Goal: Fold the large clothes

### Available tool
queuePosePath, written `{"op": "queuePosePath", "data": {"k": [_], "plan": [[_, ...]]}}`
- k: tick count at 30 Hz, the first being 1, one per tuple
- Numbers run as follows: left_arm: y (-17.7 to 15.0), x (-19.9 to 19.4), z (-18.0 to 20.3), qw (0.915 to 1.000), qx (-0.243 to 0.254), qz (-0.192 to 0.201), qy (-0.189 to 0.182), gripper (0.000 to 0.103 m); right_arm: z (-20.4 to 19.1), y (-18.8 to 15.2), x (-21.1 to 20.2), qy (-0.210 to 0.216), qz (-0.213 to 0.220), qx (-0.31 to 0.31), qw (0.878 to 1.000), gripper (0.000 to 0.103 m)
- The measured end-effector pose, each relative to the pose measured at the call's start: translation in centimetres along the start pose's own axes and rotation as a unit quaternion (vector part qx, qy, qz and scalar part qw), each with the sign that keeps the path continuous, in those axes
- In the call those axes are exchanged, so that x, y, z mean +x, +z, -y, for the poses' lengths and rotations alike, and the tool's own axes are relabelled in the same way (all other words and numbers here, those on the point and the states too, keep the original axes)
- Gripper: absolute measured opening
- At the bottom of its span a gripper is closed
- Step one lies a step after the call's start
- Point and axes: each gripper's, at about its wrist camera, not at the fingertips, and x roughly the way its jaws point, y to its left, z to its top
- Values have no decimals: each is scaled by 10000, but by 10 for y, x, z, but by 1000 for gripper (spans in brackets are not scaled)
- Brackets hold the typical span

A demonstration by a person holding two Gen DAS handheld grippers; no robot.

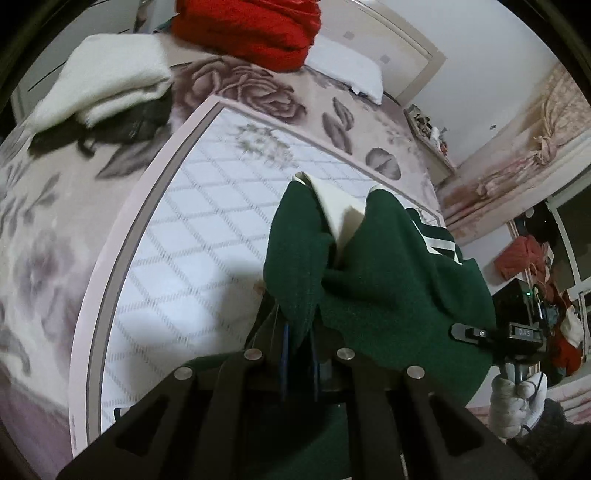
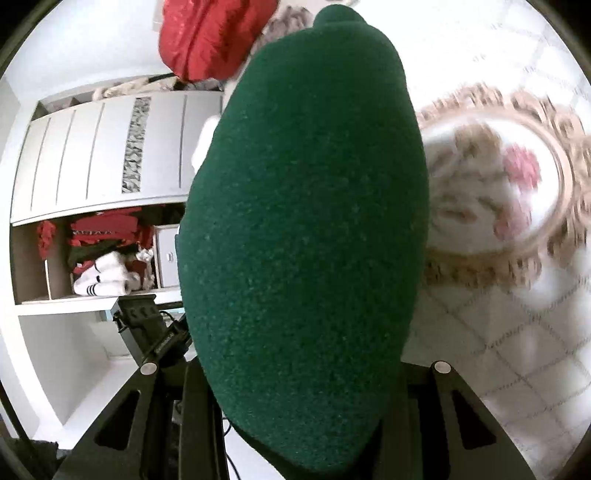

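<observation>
Holding: a dark green garment [image 1: 388,266] is lifted off the bed [image 1: 207,229], gripped by both tools at once.
Left hand-held gripper [image 1: 299,332]: its fingers are pressed together on a bunched edge of the green knit; cloth rises straight out of the pinch and drapes forward and to the right.
Right hand-held gripper [image 2: 295,387]: in its own view green fabric covers the fingers entirely, so I cannot tell how they stand. In the left view its body shows low at the right, cloth running to it, a white-gloved hand [image 1: 517,402] below.
Garment detail: a cream collar or lining [image 1: 343,210] peeks at the top, with white stripes [image 1: 439,240] on the right side.
Key relation: the garment hangs between the two tools, its long axis running from left tool to right tool, above and just right of the quilted white panel of the bed.
Nearer tool: neither; both sit at the cloth's edges.
Likely next need: lower and spread it flat on the panel, which lies ahead and left of the left tool.
Nearby: a folded white garment [image 1: 107,85] and a red bundle [image 1: 247,29] rest at the far end of the bed, well apart.
Risk: bunched cloth may land creased.
</observation>
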Motion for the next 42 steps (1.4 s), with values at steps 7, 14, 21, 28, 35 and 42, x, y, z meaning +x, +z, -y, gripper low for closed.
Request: {"op": "queuePosePath", "data": {"k": [7, 14, 21, 28, 35, 42], "plan": [[-5, 126, -30, 9942, -400, -997, 65, 10, 74, 68, 5, -673, -446, 464, 9957, 46], [-11, 152, -59, 9881, -1268, -873, -56, 20, 132, 82, 6, -1130, -547, 719, 9895, 87], [-17, 68, -21, 9940, -824, 526, 495, 103, 118, 43, -48, -1873, 309, 540, 9803, 92], [-52, 14, -35, 9725, -1487, 1639, 724, 103, 146, -53, -67, -1391, 944, 1211, 9783, 101], [-131, 33, -55, 9651, -2209, 846, 1126, 103, 190, -120, -12, -208, 1208, 2365, 9639, 101], [-192, 73, -62, 9644, -2375, 301, 1123, 103, 195, -99, 28, 811, 2405, 2314, 9392, 103]]}}
